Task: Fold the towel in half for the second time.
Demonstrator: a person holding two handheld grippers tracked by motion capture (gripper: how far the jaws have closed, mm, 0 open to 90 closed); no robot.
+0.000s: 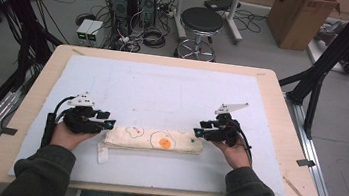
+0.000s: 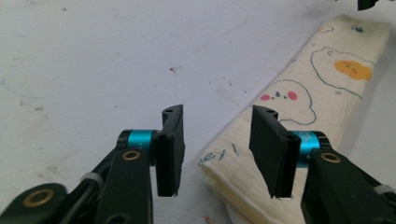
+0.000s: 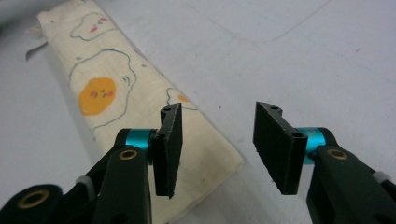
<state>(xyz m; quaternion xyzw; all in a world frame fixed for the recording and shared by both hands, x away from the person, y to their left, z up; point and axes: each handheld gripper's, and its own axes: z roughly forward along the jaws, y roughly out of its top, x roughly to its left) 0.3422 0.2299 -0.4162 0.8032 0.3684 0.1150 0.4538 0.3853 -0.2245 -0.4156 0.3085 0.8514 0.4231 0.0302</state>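
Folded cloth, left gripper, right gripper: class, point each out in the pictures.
folded cloth (image 1: 157,140), high view, on the orange egg-yolk print.
left gripper (image 2: 215,149), left gripper view, midway between its open jaws.
right gripper (image 3: 217,148), right gripper view, midway between its open jaws.

Folded cloth (image 1: 153,140) – cream, printed with blue-outlined fried-egg shapes, orange yolks bearing tiny faces, pink cheek dots, blue lettering near one end.
Left gripper (image 2: 215,154), right gripper (image 3: 217,149) – black jaws, turquoise collars, brass-coloured rivets.
Mat (image 1: 164,86) – pale blue-white, speckled with faint marks.
Table (image 1: 281,116) – light wood.
Sleeves (image 1: 42,172) – dark olive.
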